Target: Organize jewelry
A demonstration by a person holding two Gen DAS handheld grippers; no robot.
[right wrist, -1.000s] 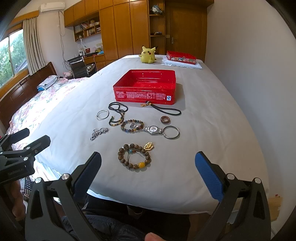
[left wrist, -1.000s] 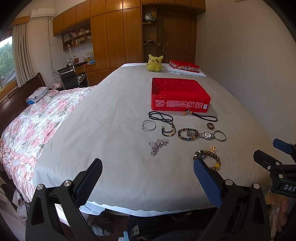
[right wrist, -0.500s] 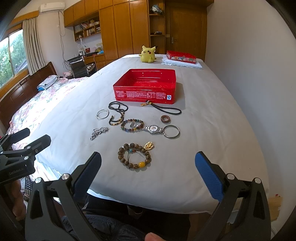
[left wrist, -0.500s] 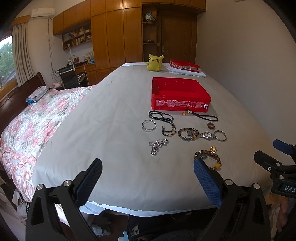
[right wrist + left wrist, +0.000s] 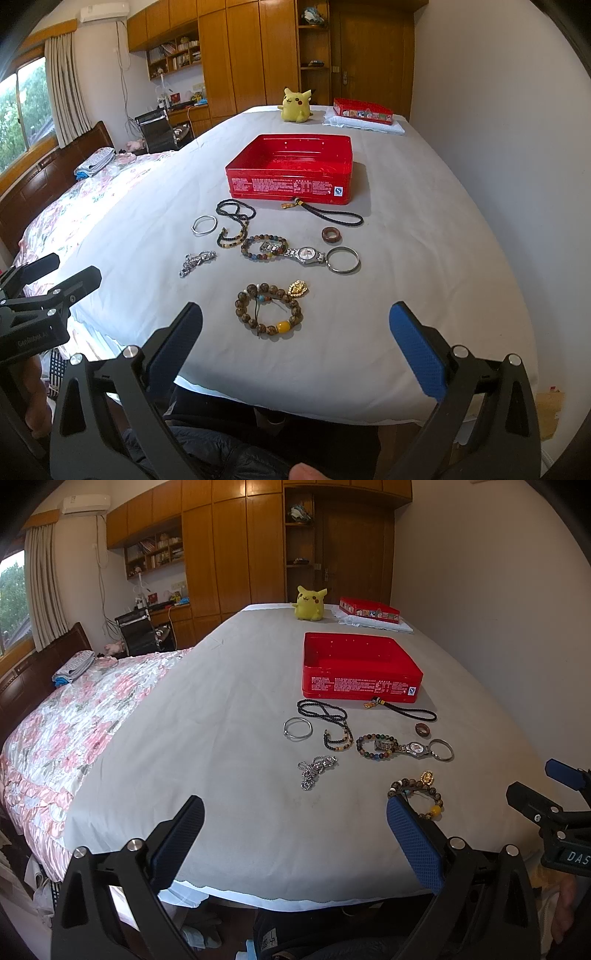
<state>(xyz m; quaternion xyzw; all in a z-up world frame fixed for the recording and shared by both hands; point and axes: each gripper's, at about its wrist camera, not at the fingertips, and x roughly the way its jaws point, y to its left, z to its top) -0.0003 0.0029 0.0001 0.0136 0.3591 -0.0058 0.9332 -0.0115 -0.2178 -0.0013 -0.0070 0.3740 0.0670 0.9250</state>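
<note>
Nothing has been put away yet, by the look of it: the red tin point(image 5: 291, 168) sits open and empty on the white sheet of the bed point(image 5: 424, 277), and every piece of jewelry lies spread out on the sheet in front of it. Just before the tin's near wall is a black cord with a gold charm point(image 5: 325, 214); nearer come a black bead necklace point(image 5: 234, 212), a silver bangle point(image 5: 203, 224), a brown ring point(image 5: 331, 235), a multicolored bead bracelet point(image 5: 264, 246) overlapped by a wristwatch point(image 5: 304, 254), and a large metal ring point(image 5: 343, 260) touching the watch's end. A silver chain point(image 5: 195, 261) lies off to the left, and closest is a wooden bead bracelet point(image 5: 269, 308) with a gold pendant point(image 5: 297, 288) at its edge. The right gripper point(image 5: 295, 332) hovers near this bracelet, jaws spread wide and holding nothing; the left gripper point(image 5: 295, 829) is likewise wide open and empty, near the bed's edge. All the pieces are left to move, the wooden bracelet probably first.
</note>
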